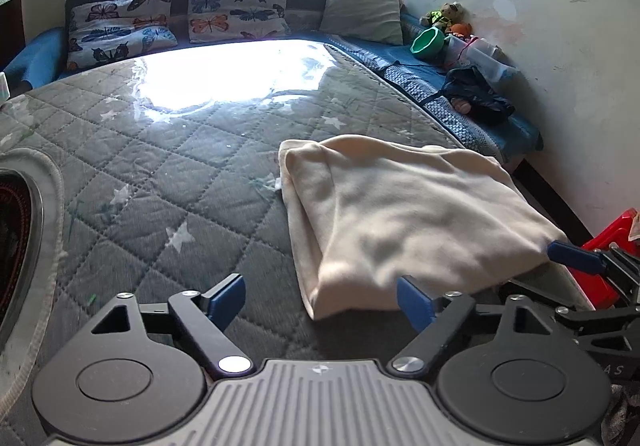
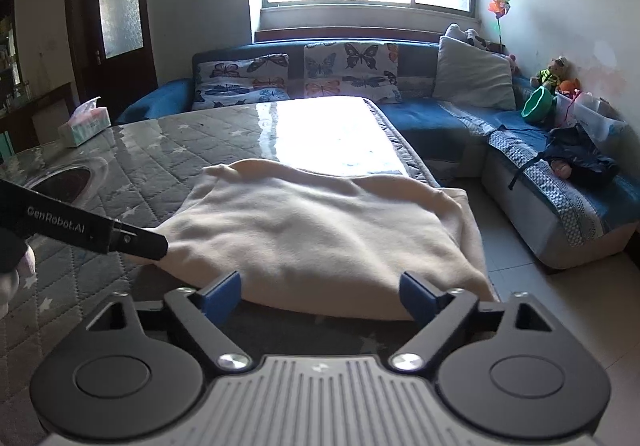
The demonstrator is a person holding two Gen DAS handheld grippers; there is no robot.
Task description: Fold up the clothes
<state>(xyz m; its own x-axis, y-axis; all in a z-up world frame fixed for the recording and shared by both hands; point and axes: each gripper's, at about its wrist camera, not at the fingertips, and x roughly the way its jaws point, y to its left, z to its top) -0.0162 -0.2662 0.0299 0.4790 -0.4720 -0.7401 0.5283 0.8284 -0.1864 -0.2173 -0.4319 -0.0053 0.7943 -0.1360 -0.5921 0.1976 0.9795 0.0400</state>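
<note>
A cream garment (image 1: 404,213), folded into a thick rectangle, lies on the grey quilted table (image 1: 160,173) near its right edge. My left gripper (image 1: 320,296) is open at the garment's near left corner, and its blue pads do not press the cloth. One of my right gripper's fingers (image 1: 574,257) shows at the garment's near right corner. In the right wrist view my right gripper (image 2: 320,292) stands open, with the near edge of the garment (image 2: 312,230) between its fingertips and not pinched. The left gripper's black finger (image 2: 148,244) touches the cloth's left corner there.
A round dark inset (image 1: 16,230) sits in the table at the left. A tissue box (image 2: 84,121) stands at the far left. A blue corner sofa (image 2: 440,117) with butterfly cushions, a green bowl (image 1: 428,41) and a dark garment (image 1: 476,93) runs behind and right. A red object (image 1: 604,246) is beside the table.
</note>
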